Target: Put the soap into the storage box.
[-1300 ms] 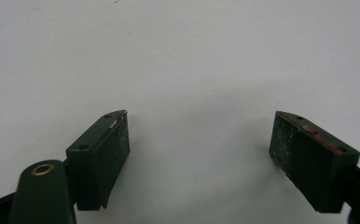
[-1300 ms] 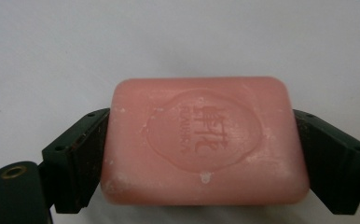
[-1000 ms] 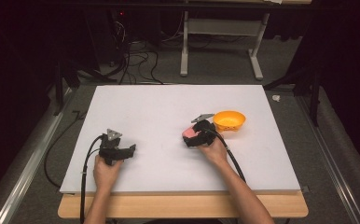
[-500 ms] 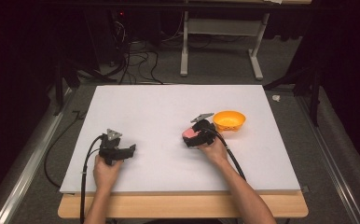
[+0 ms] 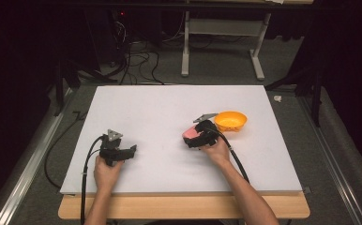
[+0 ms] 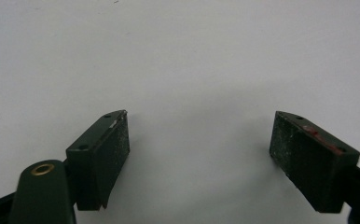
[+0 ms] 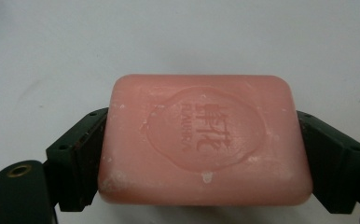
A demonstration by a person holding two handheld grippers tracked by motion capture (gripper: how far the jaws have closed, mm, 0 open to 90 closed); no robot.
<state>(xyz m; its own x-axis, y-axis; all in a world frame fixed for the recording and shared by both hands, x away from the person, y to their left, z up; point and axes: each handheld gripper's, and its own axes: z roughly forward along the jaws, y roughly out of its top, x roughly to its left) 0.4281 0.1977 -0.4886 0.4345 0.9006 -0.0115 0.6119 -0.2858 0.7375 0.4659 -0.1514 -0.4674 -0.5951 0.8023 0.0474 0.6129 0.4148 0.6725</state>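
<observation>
Left tongs: sitting low over the near-left part of the bench, held in the person's left hand; in the left gripper view the two black jaws are standing wide apart with nothing but bare white surface between them.
Right tongs: sitting just right of the bench's middle, held in the person's right hand; in the right gripper view the jaws are pressing against the two short ends of a pink soap bar, gripping it between them.
Soap bar: lying flat between the right jaws, a rounded pink block with an oval stamp and raised lettering on its upper face, a few pale specks showing on it; in the high view a pink edge is peeking out at the tip of the right tongs, over the white surface.
Orange bowl: standing upright on the bench just beside the right tongs, on the far-right side of them; whether it is touching them I cannot tell.
Bench: carrying a white sheet over a wooden top, the wood showing along the near edge.
Cables: a black cable is trailing from the left tongs off the near edge, and another is running back from the right tongs along the forearm.
Hands: staying well apart, one on each side of the bench's near half.
</observation>
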